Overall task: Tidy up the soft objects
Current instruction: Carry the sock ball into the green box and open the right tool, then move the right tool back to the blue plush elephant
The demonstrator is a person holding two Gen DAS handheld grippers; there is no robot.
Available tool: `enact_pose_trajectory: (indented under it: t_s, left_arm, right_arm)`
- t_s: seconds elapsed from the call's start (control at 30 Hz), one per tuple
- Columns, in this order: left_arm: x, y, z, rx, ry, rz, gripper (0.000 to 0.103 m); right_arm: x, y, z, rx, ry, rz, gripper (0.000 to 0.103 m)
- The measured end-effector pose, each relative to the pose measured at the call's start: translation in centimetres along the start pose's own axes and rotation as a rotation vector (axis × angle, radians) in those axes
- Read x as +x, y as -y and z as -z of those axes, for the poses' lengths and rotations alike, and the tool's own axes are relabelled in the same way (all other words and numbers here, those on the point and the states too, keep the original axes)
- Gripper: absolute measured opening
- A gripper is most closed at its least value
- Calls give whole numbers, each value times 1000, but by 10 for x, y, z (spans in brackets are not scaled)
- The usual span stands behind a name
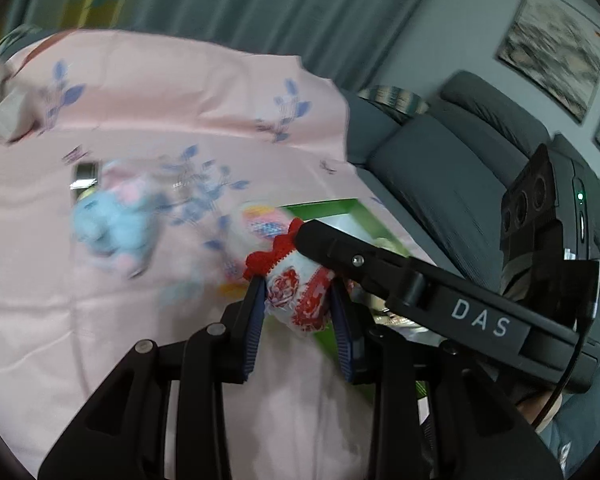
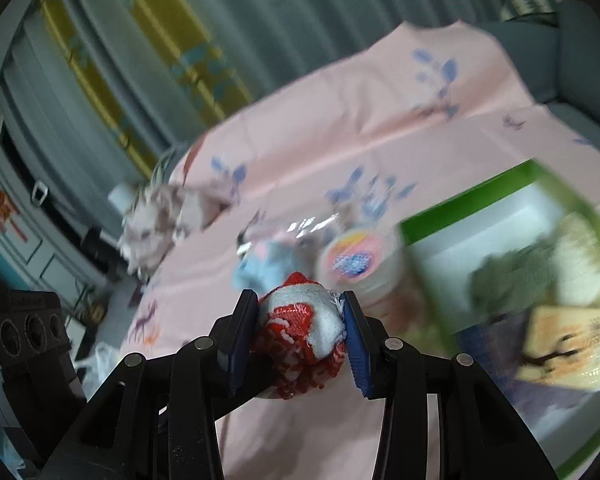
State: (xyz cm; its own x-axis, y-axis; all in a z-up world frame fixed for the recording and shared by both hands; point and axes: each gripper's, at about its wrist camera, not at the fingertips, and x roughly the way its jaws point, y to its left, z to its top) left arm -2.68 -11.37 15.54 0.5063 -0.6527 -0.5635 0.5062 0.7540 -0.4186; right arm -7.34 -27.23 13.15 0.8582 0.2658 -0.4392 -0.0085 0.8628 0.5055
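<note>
Hand-held gripper (image 2: 300,336) around bunched knitted cloth (image 2: 300,332)

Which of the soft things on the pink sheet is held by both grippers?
The red and white cloth: the left gripper and the right gripper both pinch it, while the blue plush toy lies free on the pink sheet.

Both wrist cameras look obliquely down, close over the pink sheet (image 1: 148,128). Left faces the sofa (image 1: 440,168), right the curtains (image 2: 160,40); both share the green box (image 2: 472,196).
</note>
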Motion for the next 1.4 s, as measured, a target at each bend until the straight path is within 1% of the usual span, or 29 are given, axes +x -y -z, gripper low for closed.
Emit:
enact_pose_trajectory:
  t_s: [0.1, 0.2, 0.4, 0.53, 0.77, 0.83, 0.93, 1.0, 1.03, 1.07, 1.1, 1.17, 1.2, 1.23, 1.27, 1.4]
  left_arm:
    - [23, 24, -6, 21, -17, 40, 31]
    - [47, 43, -10, 42, -36, 74, 31]
    - [90, 73, -14, 104, -117, 66, 31]
    - [114, 79, -14, 126, -162, 67, 31]
    - [141, 81, -10, 122, -221, 59, 31]
    - [146, 80, -8, 108, -233, 80, 32]
    - [144, 80, -4, 87, -230, 102, 38]
    - [138, 79, -3, 89, -218, 86, 51]
    - [134, 78, -3, 86, -209, 81, 54]
    - [130, 77, -3, 82, -204, 83, 61]
    - [125, 75, -3, 71, -202, 97, 67]
    - [113, 69, -3, 43, -198, 129, 73]
    - [106, 65, -4, 28, -190, 136, 80]
    - [99, 61, -4, 16, -180, 134, 82]
    - [89, 56, -4, 4, -161, 129, 85]
    - [53, 32, -1, -31, -109, 93, 89]
  right_arm:
    - [-18, 29, -9, 55, 50, 36, 44]
    - [-29, 59, -12, 130, 85, 41, 44]
    - [-31, 107, -15, 262, 97, 73, 44]
    - [-26, 131, -14, 334, 89, 84, 44]
    - [-18, 153, -11, 386, 55, 148, 44]
    - [-20, 154, -11, 392, 54, 183, 44]
    - [-27, 153, -11, 379, 68, 206, 44]
    - [-31, 151, -11, 377, 79, 214, 47]
    - [-32, 150, -11, 376, 83, 221, 49]
    - [-34, 149, -11, 372, 90, 231, 54]
    - [-36, 148, -11, 368, 101, 235, 56]
    - [-41, 143, -12, 355, 126, 236, 68]
    - [-43, 142, -12, 350, 133, 238, 70]
    - [-45, 140, -13, 346, 141, 240, 76]
    - [-48, 137, -13, 337, 154, 244, 79]
    - [-52, 126, -15, 312, 170, 239, 82]
